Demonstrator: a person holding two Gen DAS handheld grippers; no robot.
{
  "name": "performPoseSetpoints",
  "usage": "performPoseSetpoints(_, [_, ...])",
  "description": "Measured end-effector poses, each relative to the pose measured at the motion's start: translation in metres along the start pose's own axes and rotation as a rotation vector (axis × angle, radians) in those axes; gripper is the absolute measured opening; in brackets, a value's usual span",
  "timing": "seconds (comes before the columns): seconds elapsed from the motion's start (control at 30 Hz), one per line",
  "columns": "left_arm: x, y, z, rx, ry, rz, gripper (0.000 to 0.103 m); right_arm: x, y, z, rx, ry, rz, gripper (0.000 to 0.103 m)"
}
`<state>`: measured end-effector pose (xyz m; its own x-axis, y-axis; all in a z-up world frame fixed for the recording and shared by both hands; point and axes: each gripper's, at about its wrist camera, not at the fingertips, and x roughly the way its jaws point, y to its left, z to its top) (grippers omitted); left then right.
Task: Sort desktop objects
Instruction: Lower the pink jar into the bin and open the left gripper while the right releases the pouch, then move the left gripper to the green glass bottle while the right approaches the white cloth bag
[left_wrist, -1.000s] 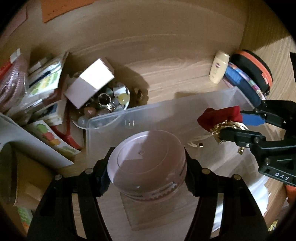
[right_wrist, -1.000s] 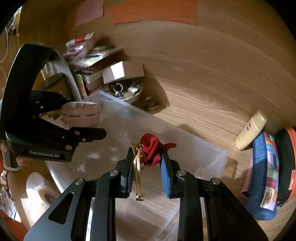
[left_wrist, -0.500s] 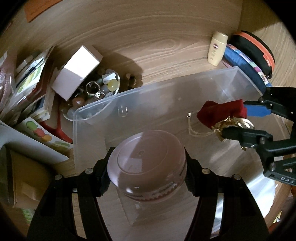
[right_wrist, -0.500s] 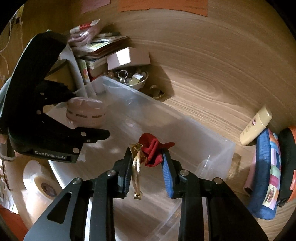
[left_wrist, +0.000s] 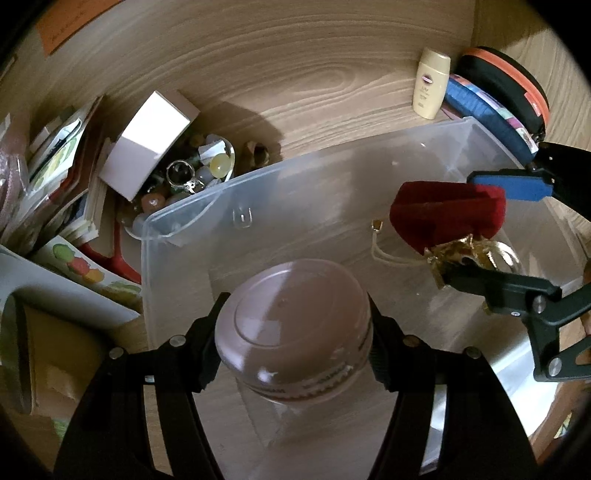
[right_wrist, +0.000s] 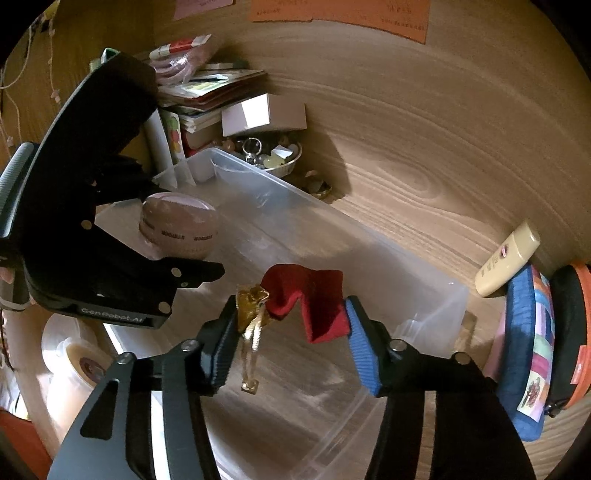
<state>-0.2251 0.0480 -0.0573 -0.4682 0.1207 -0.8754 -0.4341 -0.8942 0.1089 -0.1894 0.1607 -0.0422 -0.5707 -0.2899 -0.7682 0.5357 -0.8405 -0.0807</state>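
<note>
My left gripper (left_wrist: 295, 310) is shut on a round pink jar (left_wrist: 291, 332) and holds it over the near left part of a clear plastic bin (left_wrist: 332, 173). From the right wrist view the jar (right_wrist: 177, 229) hangs above the bin's (right_wrist: 369, 236) left end. The jaws of my right gripper (right_wrist: 291, 306) are opening. A red pouch (right_wrist: 317, 306) with a gold cord spreads between them, still touching both pads and hanging over the bin's middle. The left wrist view shows the pouch (left_wrist: 443, 210) stretched between the right gripper's (left_wrist: 480, 232) fingers.
A bowl of trinkets (left_wrist: 192, 173) with a white box (left_wrist: 147, 147) on it stands behind the bin's left corner, beside stacked booklets (left_wrist: 55, 177). A cream bottle (left_wrist: 430, 83), a blue pouch (right_wrist: 524, 350) and a black-and-orange case (left_wrist: 506, 85) lie at the right. A tape roll (right_wrist: 70, 354) sits near left.
The right gripper's jaws have spread wide and the crumpled red pouch has unfolded between them. The left gripper keeps its hold on the jar, rolled slightly over the bin.
</note>
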Motion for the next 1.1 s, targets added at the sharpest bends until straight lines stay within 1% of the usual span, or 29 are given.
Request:
performPoseSetpoints(0.13, [-0.003, 0.001, -0.001, 0.001, -0.001, 0.003, 0.066, -0.002, -0.001, 0.001, 0.004, -0.007, 0.004, 0.061])
performPoseSetpoints(0.2, [-0.008, 0.003, 0.0, 0.002, -0.016, 0.0, 0.067, -0.004, 0.0, 0.001, 0.005, -0.01, 0.007, 0.063])
performPoseSetpoints(0.27, [-0.015, 0.005, -0.001, -0.002, -0.037, 0.005, 0.071, -0.006, 0.001, 0.002, 0.002, -0.015, 0.005, 0.065])
performPoseSetpoints(0.3, [-0.018, 0.006, -0.002, -0.001, -0.044, 0.008, 0.072, -0.008, 0.002, 0.003, 0.0, -0.021, 0.003, 0.067])
performPoseSetpoints(0.4, [-0.026, 0.007, -0.003, 0.009, -0.058, 0.023, 0.072, -0.011, 0.003, 0.003, -0.002, -0.032, 0.001, 0.069])
performPoseSetpoints(0.5, [-0.035, 0.008, -0.007, 0.007, -0.079, 0.033, 0.074, -0.016, 0.005, 0.004, -0.012, -0.044, -0.015, 0.07])
performPoseSetpoints(0.63, [-0.047, 0.013, -0.01, -0.002, -0.111, 0.047, 0.085, -0.024, 0.007, 0.003, -0.018, -0.06, -0.04, 0.076])
performPoseSetpoints(0.77, [-0.059, 0.017, -0.015, -0.004, -0.145, 0.067, 0.091, -0.036, 0.011, 0.003, -0.023, -0.08, -0.071, 0.077])
performPoseSetpoints(0.9, [-0.077, 0.021, -0.022, 0.0, -0.182, 0.087, 0.093, -0.05, 0.015, 0.002, -0.021, -0.099, -0.116, 0.083])
performPoseSetpoints(1.1, [-0.104, 0.031, -0.037, -0.015, -0.242, 0.111, 0.095, -0.07, 0.019, 0.001, 0.012, -0.13, -0.134, 0.083])
